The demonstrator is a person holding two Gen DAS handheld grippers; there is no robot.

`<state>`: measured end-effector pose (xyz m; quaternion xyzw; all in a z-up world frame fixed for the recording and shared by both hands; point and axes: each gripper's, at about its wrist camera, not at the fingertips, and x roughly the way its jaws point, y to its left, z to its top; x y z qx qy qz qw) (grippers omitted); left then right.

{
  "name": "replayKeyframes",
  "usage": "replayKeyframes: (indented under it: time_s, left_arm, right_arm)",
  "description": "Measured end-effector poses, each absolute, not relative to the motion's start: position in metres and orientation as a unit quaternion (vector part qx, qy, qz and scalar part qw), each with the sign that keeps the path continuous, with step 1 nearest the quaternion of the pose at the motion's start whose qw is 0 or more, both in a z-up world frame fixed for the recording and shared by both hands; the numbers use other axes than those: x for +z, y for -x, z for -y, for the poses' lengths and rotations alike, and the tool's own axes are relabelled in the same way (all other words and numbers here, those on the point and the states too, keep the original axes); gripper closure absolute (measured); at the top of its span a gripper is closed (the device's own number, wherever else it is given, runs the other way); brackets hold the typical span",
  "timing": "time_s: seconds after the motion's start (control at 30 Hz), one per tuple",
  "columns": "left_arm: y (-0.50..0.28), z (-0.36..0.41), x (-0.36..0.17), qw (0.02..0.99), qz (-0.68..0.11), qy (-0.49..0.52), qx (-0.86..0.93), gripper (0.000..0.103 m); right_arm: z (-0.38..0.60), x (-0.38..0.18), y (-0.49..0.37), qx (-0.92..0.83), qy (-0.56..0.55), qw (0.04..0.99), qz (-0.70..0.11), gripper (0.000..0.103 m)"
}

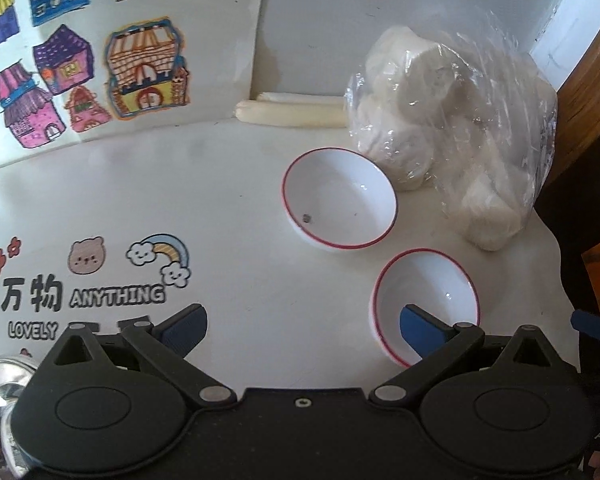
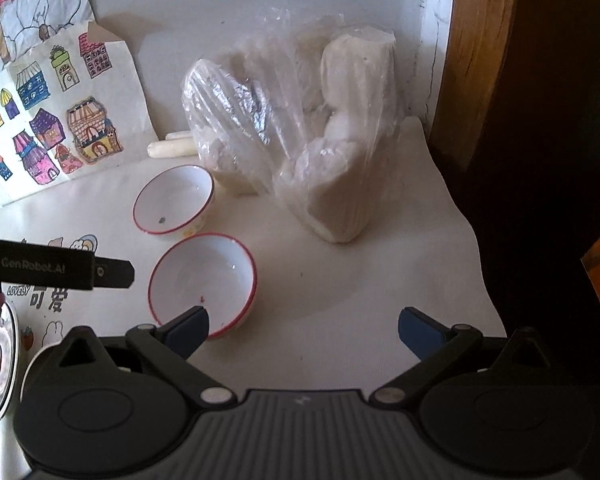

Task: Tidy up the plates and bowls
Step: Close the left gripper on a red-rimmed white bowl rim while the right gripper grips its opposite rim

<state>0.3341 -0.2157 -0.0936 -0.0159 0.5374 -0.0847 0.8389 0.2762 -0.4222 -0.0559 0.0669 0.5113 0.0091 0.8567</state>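
Observation:
Two empty white bowls with red rims stand on the white tabletop. In the left wrist view the far bowl [image 1: 340, 198] sits by a plastic bag and the near bowl [image 1: 426, 304] lies low right. My left gripper [image 1: 302, 328] is open above bare tabletop, and its right fingertip [image 1: 416, 326] overlaps the near bowl's rim. In the right wrist view the far bowl [image 2: 174, 200] and near bowl [image 2: 204, 280] lie left of centre. My right gripper [image 2: 303, 332] is open with nothing between its jaws, and its left fingertip [image 2: 188, 332] overlaps the near bowl's front rim.
A clear plastic bag of white lumps [image 1: 452, 132] stands behind the bowls, with two white sticks [image 1: 292, 114] against the wall. A shiny metal dish [image 1: 0, 396] sits at the lower left. The tabletop's edge [image 2: 480, 248] drops off on the right beside a wooden frame [image 2: 476, 60].

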Motion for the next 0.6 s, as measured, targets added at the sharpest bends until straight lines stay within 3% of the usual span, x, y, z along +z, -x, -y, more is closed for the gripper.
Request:
replayKeyframes:
  time_s: [0.6]
  left_arm:
    - [-0.343,0.232,-0.116,0.826,-0.560,-0.027,-0.061,0.003]
  right_arm:
    - [0.410,-0.072,-0.300,0.059,-0.034,0.844,-0.532,0.000]
